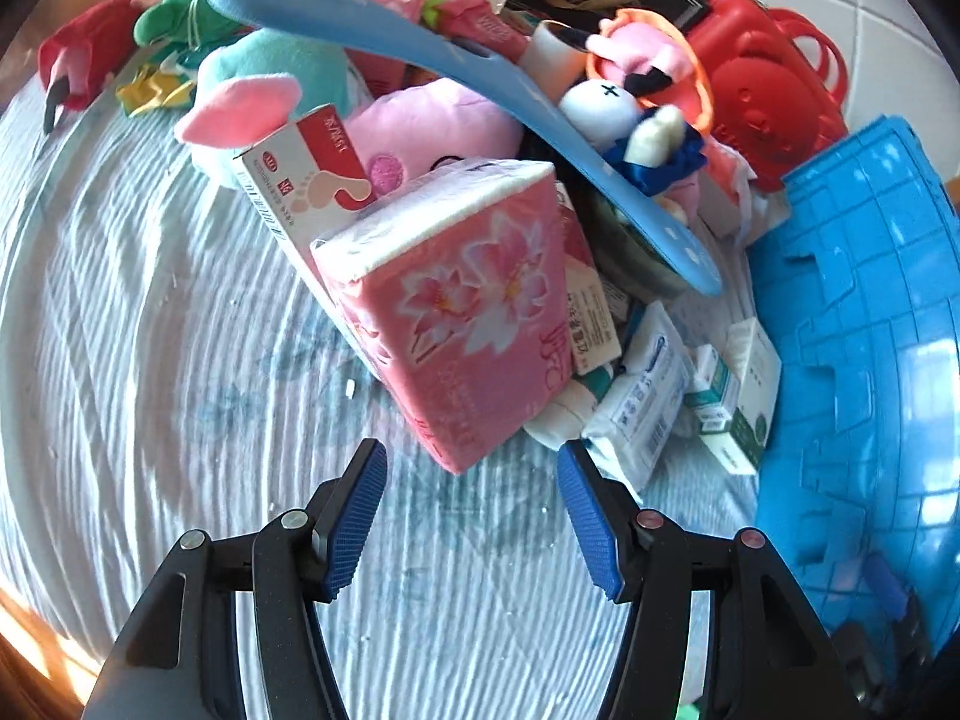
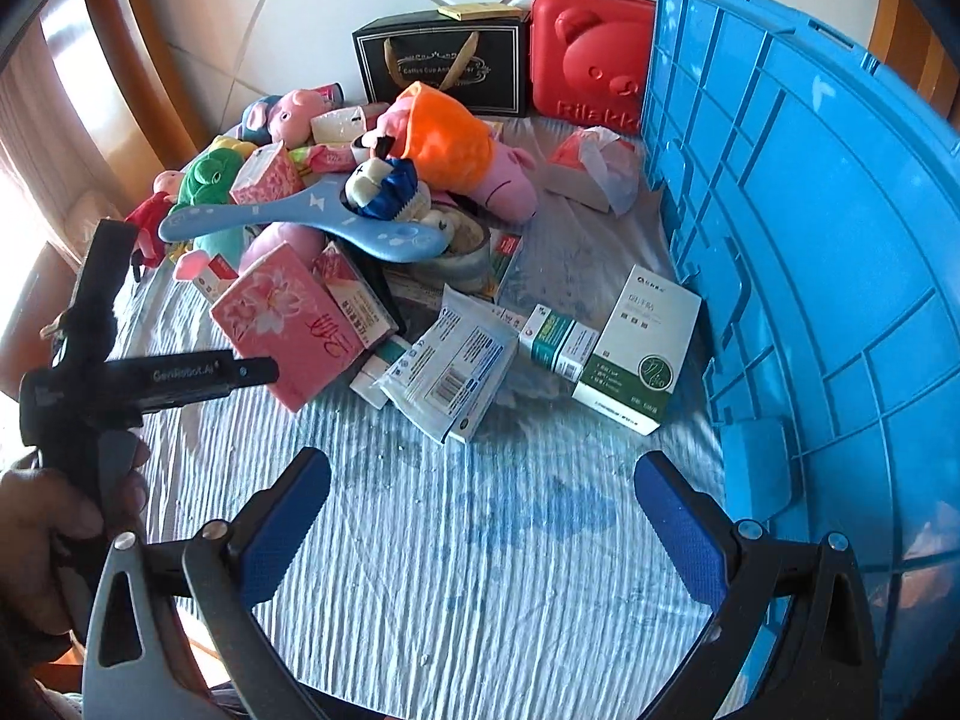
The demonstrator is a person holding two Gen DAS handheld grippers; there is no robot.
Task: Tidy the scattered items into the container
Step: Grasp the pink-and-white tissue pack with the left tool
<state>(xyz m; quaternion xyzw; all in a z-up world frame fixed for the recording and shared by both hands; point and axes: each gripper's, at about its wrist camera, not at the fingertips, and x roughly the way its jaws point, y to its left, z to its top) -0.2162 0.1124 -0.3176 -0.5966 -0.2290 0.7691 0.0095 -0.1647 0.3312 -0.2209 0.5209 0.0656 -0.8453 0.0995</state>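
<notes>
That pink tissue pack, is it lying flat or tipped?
Tipped. The pink tissue pack leans on the pile behind it, one lower corner on the striped cloth.

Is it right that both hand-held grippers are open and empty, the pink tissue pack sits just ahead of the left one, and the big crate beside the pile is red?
Not quite: the crate is blue, as the right wrist view shows. The rest holds: the left hand-held gripper and right hand-held gripper are open and empty, with the pink tissue pack just ahead of the left one.
</notes>
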